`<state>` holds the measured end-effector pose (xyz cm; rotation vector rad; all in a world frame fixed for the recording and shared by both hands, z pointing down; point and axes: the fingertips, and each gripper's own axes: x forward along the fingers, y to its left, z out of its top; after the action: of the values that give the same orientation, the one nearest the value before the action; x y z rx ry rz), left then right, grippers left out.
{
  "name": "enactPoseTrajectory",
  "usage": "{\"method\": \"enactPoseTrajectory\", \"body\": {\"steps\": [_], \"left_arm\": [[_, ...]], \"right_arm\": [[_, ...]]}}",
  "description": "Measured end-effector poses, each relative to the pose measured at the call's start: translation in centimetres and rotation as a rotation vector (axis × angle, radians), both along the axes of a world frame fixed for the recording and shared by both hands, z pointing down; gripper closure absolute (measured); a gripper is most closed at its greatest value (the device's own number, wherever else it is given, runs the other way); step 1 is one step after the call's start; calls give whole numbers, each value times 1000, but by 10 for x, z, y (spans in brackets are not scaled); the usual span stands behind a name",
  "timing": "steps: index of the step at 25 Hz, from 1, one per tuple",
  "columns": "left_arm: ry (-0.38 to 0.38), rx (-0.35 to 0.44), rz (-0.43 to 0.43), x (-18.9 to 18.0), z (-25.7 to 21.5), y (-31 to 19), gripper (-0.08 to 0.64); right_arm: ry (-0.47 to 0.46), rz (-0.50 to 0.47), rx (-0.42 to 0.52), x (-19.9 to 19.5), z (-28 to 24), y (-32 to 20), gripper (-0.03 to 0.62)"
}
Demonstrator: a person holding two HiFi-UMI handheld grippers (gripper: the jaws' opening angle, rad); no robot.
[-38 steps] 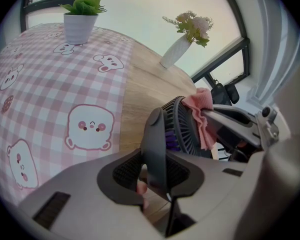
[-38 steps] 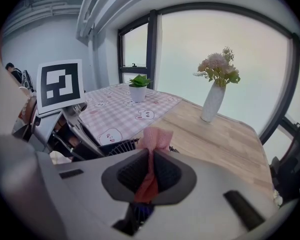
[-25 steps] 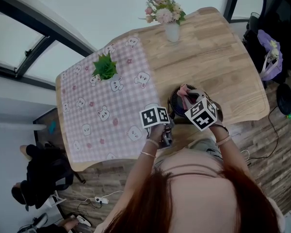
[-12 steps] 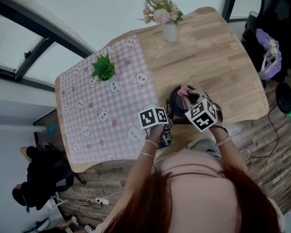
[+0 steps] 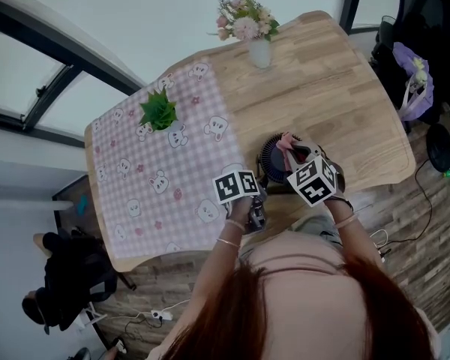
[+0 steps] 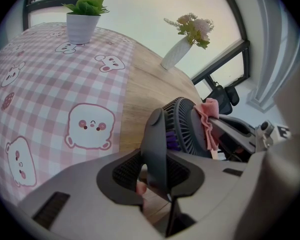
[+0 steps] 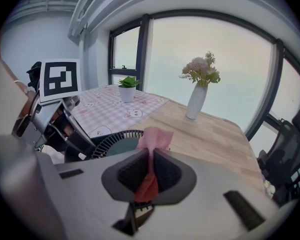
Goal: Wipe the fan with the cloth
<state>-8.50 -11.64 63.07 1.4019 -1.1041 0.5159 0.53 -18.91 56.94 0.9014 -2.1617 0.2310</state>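
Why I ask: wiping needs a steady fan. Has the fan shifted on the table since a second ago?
No. The fan keeps its spot beside the tablecloth and below the vase; only the view drifted.

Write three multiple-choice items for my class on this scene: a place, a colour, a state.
1. The potted plant stands on: A the checked tablecloth; B a stack of books; C a stool.
2. The cloth is: A blue; B pink; C white.
3. The right gripper is: A open and empty; B shut on the cloth; C open around the cloth.
Key: 1 A, bear-print checks lie under it; 2 B, pink in both gripper views; 3 B, its jaws pinch the cloth.
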Motion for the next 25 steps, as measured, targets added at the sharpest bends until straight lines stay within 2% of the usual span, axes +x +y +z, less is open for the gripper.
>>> {"method": "enactPoseTrajectory", "body": {"steps": [12,25], "left_arm": [[-12,-5,-19,0,-1,0,451],[-7,6,11,0,-1,0,451]], "right_arm": [[-6,73,-5,14,0,2,566],[20,148,-26,34,5,14,566]]}}
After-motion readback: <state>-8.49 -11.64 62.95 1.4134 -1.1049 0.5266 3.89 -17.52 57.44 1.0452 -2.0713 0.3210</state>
